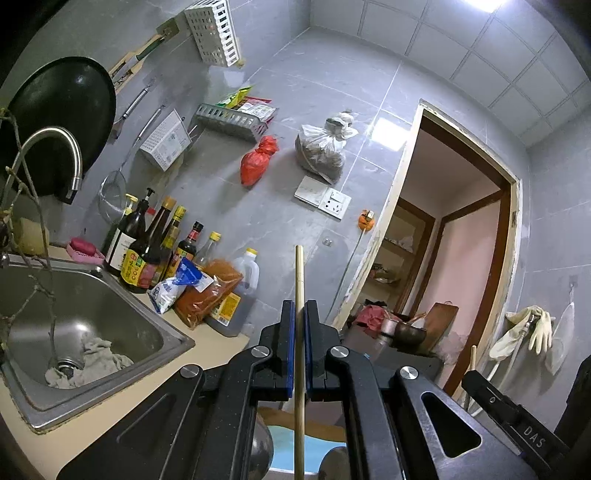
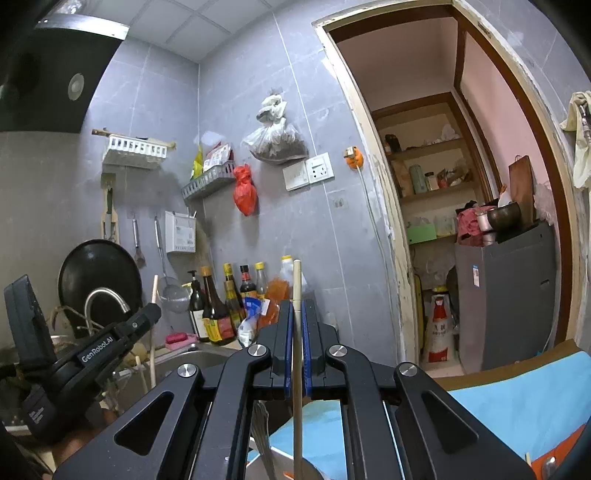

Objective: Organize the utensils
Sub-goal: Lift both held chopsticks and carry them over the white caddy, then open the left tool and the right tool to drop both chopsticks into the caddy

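My left gripper is shut on a pale wooden chopstick that stands upright between its blue pads and pokes out above the fingertips. My right gripper is shut on a second chopstick, held the same way. In the right wrist view the left gripper shows at the left with its chopstick over the sink. In the left wrist view the right gripper shows at the lower right with its chopstick. Beneath both lie metal utensils and a blue cloth.
A steel sink holding a rag and a curved faucet is on the left. Sauce bottles line the counter by the wall. A black wok, white racks and bags hang on the tiles. A doorway opens on the right.
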Demonstrator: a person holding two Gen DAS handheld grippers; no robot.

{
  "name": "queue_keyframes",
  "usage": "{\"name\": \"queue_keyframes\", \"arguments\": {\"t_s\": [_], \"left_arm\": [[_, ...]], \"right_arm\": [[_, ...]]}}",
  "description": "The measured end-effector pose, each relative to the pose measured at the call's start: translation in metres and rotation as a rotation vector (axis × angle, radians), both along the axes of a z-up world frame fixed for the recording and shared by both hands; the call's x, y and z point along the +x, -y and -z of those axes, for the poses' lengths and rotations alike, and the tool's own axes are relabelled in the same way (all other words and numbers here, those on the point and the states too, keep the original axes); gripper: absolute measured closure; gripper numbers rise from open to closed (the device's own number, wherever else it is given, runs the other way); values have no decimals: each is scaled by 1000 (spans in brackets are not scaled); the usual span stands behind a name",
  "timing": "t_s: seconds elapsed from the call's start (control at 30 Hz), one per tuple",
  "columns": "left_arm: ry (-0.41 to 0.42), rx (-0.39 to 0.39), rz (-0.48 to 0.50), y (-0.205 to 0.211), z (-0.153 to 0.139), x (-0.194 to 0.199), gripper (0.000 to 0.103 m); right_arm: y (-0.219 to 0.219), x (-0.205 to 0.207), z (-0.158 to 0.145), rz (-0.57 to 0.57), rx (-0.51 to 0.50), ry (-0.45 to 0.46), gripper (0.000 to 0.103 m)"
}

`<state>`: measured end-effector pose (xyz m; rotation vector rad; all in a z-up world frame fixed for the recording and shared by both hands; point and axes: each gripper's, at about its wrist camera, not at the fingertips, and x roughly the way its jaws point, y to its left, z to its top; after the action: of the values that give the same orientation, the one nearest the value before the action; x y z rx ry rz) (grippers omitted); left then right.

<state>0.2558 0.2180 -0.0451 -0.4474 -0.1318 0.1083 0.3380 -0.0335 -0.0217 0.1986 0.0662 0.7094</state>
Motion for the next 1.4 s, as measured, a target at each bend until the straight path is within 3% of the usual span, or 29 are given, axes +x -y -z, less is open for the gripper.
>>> {"name": "queue_keyframes", "arguments": {"t_s": [0.33,0.9,0.97,1.07,1.27,1.33,1.4], "left_arm": [[-26,13,1,4,6,-2,101],[-207,69,161,27,7,-3,99],[-228,73,172,31,6,-3,96],[-243,73,192,37,4,-7,78],[-285,91,220,50,-5,-12,75],[-289,95,220,56,-11,-15,60],[-289,101,222,62,-18,-19,53]], "right_arm": [[-4,-2,3,-7,-24,-13,99],[8,-8,0,-17,-15,-102,95],[11,-10,-1,-14,-18,-107,91],[18,-13,-5,-12,-18,-113,81],[39,-17,-14,-13,9,-146,79],[48,-18,-18,-8,11,-150,76],[57,-20,-22,-1,6,-155,73]]}}
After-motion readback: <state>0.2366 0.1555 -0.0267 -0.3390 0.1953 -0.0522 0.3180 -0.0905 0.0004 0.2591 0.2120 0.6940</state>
